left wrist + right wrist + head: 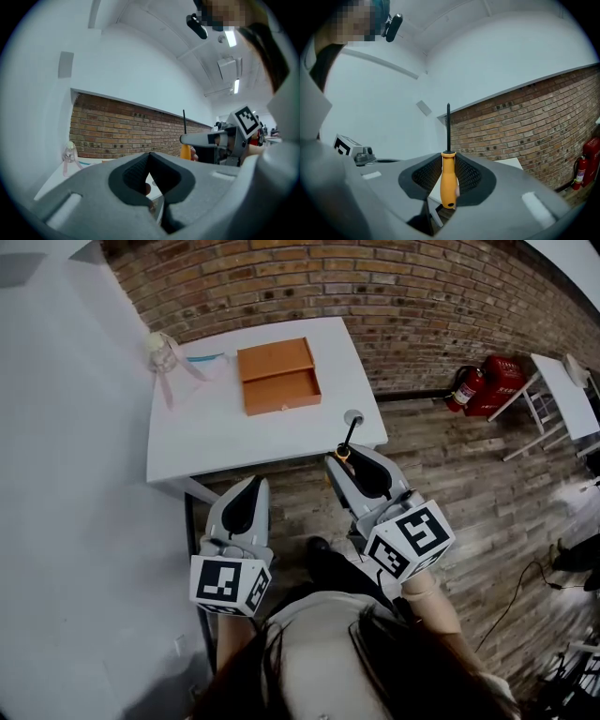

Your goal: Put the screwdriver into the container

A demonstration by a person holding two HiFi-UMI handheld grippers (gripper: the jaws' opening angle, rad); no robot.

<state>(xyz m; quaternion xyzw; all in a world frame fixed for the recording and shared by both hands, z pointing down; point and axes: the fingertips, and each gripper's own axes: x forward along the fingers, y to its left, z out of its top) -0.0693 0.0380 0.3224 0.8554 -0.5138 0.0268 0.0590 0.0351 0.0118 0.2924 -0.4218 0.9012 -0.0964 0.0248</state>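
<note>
My right claw (pixel 344 457) was clamped on the screwdriver's (pixel 448 177) orange handle, shaft upward, at the table's (pixel 187 442) near right corner. My left claw (pixel 149 171) was closed, empty. The orange container (pixel 278 377) sat nearer the far edge.

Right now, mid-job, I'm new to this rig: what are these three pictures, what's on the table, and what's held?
No robot arm: a person holds a two-jaw tool in each hand. The head view looks down from the person's head; each other view rides on one tool and looks along its jaws. On the white table lie an orange container and a small clear bottle. The right tool is shut on the screwdriver by its orange handle, shaft pointing up in its own view. The left tool is shut and empty.
</note>
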